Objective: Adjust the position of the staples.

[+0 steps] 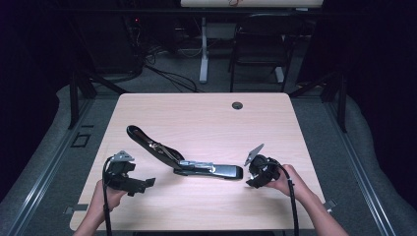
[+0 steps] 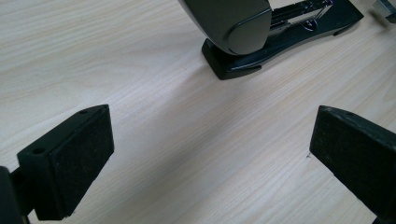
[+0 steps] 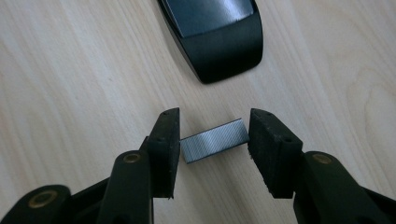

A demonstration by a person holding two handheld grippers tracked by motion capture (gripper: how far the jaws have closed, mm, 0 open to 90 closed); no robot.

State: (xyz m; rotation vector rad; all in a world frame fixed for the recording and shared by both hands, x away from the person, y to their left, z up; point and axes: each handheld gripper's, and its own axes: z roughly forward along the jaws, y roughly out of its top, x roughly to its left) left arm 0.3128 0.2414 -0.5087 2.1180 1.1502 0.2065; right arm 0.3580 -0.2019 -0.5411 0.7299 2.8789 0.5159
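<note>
A black stapler (image 1: pixel 206 170) lies in the middle of the table with its top arm (image 1: pixel 146 139) swung open, up and to the left, and its metal staple channel exposed. My right gripper (image 1: pixel 253 178) hovers just right of the stapler's front end (image 3: pixel 219 42). Its jaws are shut on a short silver strip of staples (image 3: pixel 214 141) held crosswise between the pads. My left gripper (image 1: pixel 146 183) rests low at the front left with its jaws open (image 2: pixel 210 140) and nothing between them. The stapler's hinge end (image 2: pixel 238 32) lies a little ahead of it.
The light wood table (image 1: pixel 206 118) has a cable hole (image 1: pixel 237 105) near its far edge. A chair and a desk leg stand on the floor beyond the table. Cables trail from both grippers toward the front edge.
</note>
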